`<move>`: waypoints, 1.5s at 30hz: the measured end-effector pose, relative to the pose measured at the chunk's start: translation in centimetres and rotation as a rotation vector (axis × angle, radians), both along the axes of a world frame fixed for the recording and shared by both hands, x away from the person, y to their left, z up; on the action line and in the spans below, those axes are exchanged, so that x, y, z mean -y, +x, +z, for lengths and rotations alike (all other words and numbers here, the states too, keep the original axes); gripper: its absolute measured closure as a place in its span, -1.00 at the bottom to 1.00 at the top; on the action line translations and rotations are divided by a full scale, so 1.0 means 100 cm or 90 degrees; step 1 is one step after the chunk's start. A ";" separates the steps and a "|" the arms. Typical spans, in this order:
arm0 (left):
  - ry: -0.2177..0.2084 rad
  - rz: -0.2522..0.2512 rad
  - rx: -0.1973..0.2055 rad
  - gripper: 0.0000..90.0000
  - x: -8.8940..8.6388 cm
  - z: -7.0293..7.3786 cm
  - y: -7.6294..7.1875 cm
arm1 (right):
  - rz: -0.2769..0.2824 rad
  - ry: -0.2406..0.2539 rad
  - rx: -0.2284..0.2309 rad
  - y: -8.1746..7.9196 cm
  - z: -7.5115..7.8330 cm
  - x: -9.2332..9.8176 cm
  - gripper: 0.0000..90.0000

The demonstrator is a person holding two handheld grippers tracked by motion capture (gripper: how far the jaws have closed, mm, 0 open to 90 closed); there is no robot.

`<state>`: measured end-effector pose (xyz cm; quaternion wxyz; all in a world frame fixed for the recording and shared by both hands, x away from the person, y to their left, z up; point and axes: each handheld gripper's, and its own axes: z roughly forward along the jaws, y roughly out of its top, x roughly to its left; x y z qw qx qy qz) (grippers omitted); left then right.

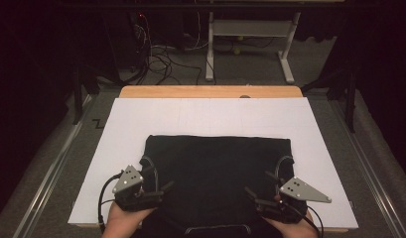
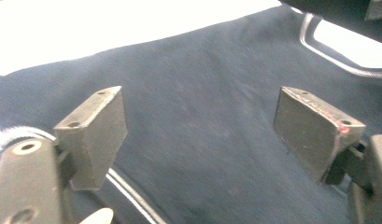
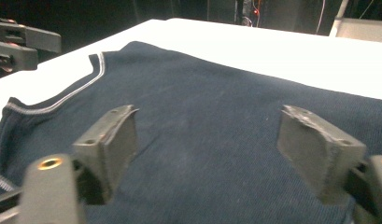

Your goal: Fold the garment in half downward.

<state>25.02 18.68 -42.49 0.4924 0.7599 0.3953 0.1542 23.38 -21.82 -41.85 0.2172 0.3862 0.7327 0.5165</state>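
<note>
White sheet [image 1: 141,148] spread over wooden table [image 1: 210,91], wood edge showing at 12 o'clock. Grey carpet [image 1: 51,163] at 9 and 3 o'clock. Beyond, at 12 o'clock, white desk frame [image 1: 250,44]; tangled cables [image 1: 163,62] at 11 o'clock.

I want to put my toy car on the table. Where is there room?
The white sheet is bare in a wide strip between the dark garment and the wooden table edge, and in narrower strips left and right of the garment. Near the person it is crowded: both open tongs, left and right, hover over the cloth.
</note>
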 end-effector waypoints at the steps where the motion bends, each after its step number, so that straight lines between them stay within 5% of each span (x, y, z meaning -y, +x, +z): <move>1: -0.004 0.002 -0.001 -0.71 -0.003 0.001 0.004 | 0.000 0.000 0.000 0.000 0.000 0.000 -0.63; 19: -0.016 0.039 0.009 -1.00 -0.036 0.005 0.044 | 0.021 0.009 -0.005 0.040 0.008 -0.036 -1.00; 36: -0.006 0.075 0.004 -1.00 -0.061 0.019 0.080 | 0.065 -0.006 0.002 0.043 0.005 -0.076 -1.00; 45: -0.003 0.077 -0.014 -1.00 -0.055 0.021 0.107 | 0.098 -0.009 -0.005 0.036 -0.003 -0.096 -1.00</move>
